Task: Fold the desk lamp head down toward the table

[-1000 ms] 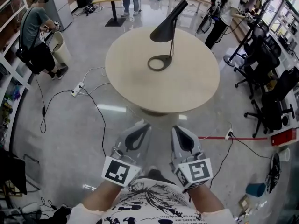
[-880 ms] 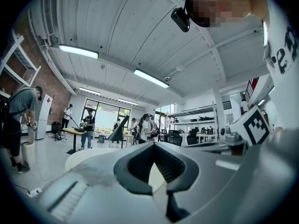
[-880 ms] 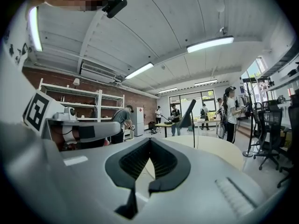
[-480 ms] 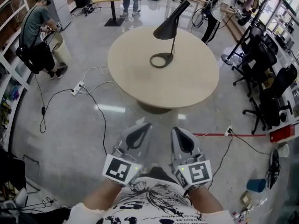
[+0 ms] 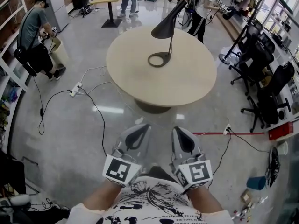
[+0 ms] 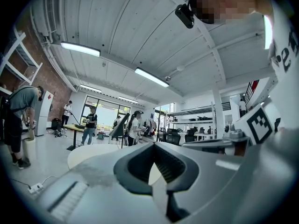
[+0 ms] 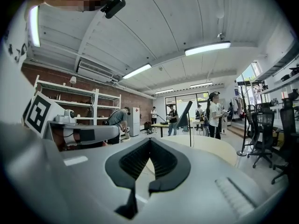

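Observation:
A black desk lamp (image 5: 167, 26) stands on a round beige table (image 5: 187, 83), its cone head raised and tilted on a thin stem above a ring base (image 5: 160, 59). Both grippers hang low by my body, well short of the table and over the floor. My left gripper (image 5: 140, 126) is shut with nothing in it, and so is my right gripper (image 5: 177, 129). In the left gripper view the lamp (image 6: 120, 127) is far off beyond the left gripper (image 6: 153, 144). The right gripper view shows the lamp (image 7: 186, 114) and table (image 7: 212, 146) past the right gripper (image 7: 149, 140).
Grey floor lies between me and the table. Black cables and a white power strip (image 5: 76, 87) trail on the left. Office chairs (image 5: 264, 73) crowd the right, with a red tape line (image 5: 212, 134) nearby. People stand at the left shelves (image 5: 35, 36) and beyond the table (image 5: 201, 8).
Both grippers keep their place, shut. The view has shifted slightly, and the person in white beyond the table has walked to the left.

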The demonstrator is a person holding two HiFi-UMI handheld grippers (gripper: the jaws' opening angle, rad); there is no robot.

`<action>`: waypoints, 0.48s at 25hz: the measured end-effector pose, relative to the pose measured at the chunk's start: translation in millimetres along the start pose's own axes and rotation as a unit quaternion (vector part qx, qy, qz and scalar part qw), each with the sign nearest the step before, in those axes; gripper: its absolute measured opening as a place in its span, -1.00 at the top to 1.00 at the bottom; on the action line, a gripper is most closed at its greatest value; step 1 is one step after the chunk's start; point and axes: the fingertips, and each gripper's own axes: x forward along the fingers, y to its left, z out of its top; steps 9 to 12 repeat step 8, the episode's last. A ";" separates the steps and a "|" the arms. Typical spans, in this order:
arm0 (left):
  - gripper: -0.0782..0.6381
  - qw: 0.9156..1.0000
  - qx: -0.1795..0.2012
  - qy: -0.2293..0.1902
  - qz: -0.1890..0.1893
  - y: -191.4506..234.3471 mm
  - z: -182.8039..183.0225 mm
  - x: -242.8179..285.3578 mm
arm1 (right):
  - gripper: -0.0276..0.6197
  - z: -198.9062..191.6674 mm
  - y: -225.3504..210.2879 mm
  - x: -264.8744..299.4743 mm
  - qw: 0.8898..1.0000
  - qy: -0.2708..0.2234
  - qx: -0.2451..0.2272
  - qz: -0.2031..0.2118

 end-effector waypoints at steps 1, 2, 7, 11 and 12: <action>0.76 1.000 -0.001 0.000 -0.001 -0.9 0.1 -0.5 | 0.89 0.6 0.0 -0.6 1.000 -0.001 0.000 0.000; 0.76 1.000 -0.001 0.000 -0.001 -1.7 0.0 -1.6 | 0.89 1.0 0.6 -1.6 1.000 -0.001 -0.001 -0.001; 0.76 1.000 -0.001 -0.003 0.002 -5.7 -0.4 -14.8 | 0.89 -0.6 10.9 -10.9 1.000 -0.001 -0.005 0.000; 0.76 1.000 -0.001 -0.003 0.002 -6.7 -0.4 -17.8 | 0.89 -1.2 13.4 -13.1 1.000 -0.001 -0.006 0.001; 0.76 1.000 -0.001 -0.003 0.002 -6.7 -0.4 -17.8 | 0.89 -1.2 13.4 -13.1 1.000 -0.001 -0.006 0.001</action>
